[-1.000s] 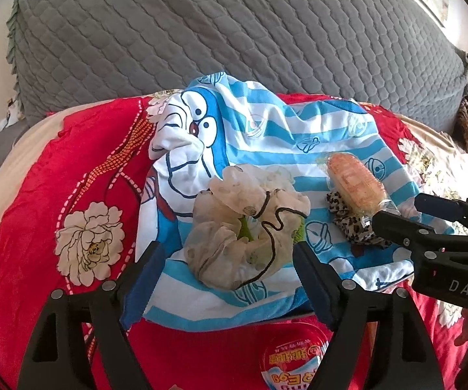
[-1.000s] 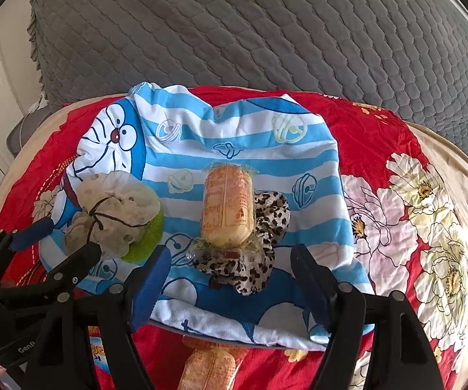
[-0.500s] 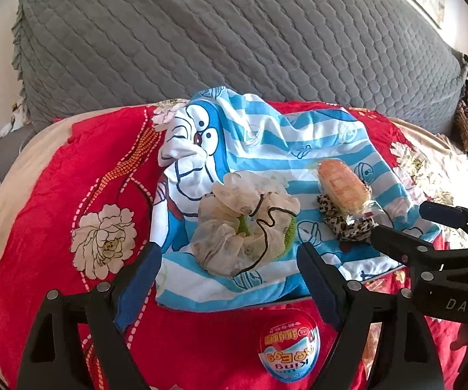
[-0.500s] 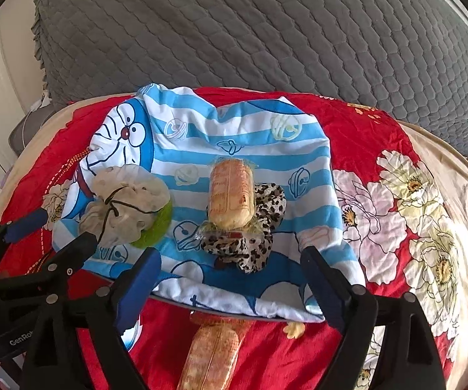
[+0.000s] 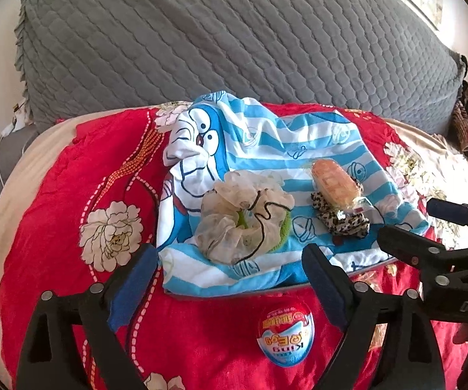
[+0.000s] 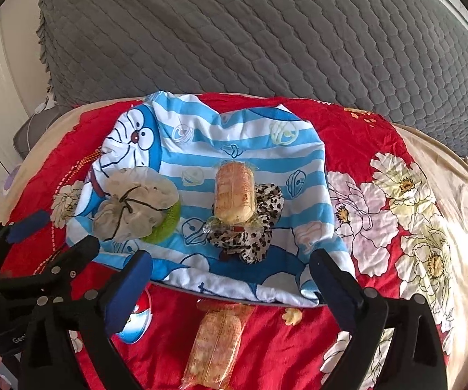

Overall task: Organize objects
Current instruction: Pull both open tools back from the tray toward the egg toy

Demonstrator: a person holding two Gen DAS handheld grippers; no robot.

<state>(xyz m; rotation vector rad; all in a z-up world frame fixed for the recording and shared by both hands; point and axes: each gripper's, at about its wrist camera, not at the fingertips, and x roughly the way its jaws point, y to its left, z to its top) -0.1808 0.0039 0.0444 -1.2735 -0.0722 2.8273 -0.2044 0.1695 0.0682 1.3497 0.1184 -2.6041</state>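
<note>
Two claws hang over a bed with a red floral bedspread (image 5: 55, 195), and both stand wide apart, gripping nothing. The left claw (image 5: 230, 279) has just been opening its jaws; between the blue pads lies only the near edge of a blue-and-white striped cartoon cloth (image 5: 266, 149). The right claw (image 6: 230, 279) has likewise just been opening, with the cloth's near hem and red bedspread showing in its gap.

On the cloth, in the left wrist view, a cream scrunchie (image 5: 243, 217) with a dark cord sits at centre, a green scrunchie (image 5: 282, 227) peeking out from under it at 3 o'clock. Well apart, toward 2 o'clock, a wrapped bread roll (image 5: 334, 182) rests on top of a leopard-print scrunchie (image 5: 341, 221). Off the cloth, at 6 o'clock on the bedspread, lies an egg-shaped red, white and blue packet (image 5: 286, 334), just inside the left claw's right pad.

From the right wrist view, the roll and leopard scrunchie sit at centre, the cream scrunchie at 9 o'clock. A second wrapped snack (image 6: 217, 344) lies on the bedspread at 6 o'clock, just below the cloth's hem. A grey quilted headboard (image 6: 266, 32) fills the 12 o'clock side.
</note>
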